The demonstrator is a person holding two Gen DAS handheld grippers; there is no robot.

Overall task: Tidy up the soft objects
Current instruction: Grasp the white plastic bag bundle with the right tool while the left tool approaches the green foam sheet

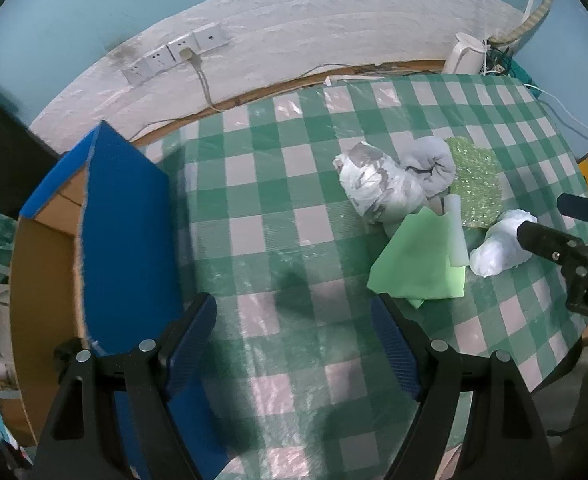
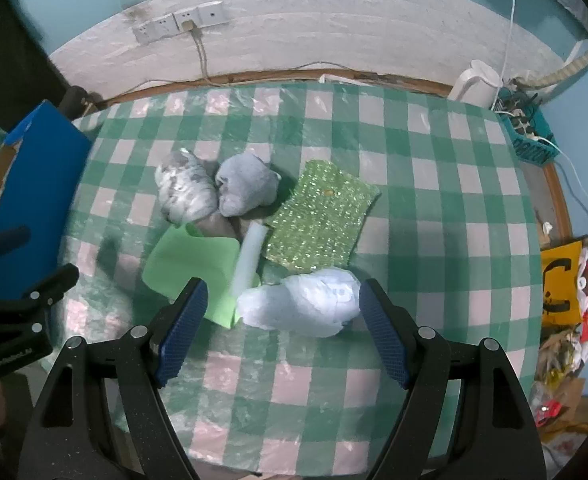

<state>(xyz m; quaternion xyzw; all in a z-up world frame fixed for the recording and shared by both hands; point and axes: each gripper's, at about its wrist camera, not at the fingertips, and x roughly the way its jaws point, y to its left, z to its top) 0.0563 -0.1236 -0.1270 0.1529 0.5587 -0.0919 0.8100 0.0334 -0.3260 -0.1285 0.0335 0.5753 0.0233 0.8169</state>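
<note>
A heap of soft things lies on the green-checked table (image 2: 433, 208): a crumpled grey-white plastic bag (image 2: 184, 190), a grey cloth ball (image 2: 246, 188), a glittery green bubble sheet (image 2: 317, 216), a pale green foam sheet (image 2: 196, 264), a white foam roll (image 2: 250, 256) and a white plastic bundle (image 2: 305, 300). My right gripper (image 2: 282, 286) is open and hangs over the white bundle, which lies between its fingertips with the pads not pressing. My left gripper (image 1: 292, 308) is open over bare tablecloth, left of the heap (image 1: 417, 260), beside the blue-flapped cardboard box (image 1: 126, 232).
The open box (image 2: 34, 184) stands at the table's left edge. A white kettle (image 2: 477, 84) and a blue basket of cables (image 2: 529, 136) sit at the back right. A yellow bag (image 2: 557, 284) and clutter lie off the right edge. Wall sockets (image 2: 182, 24) are behind.
</note>
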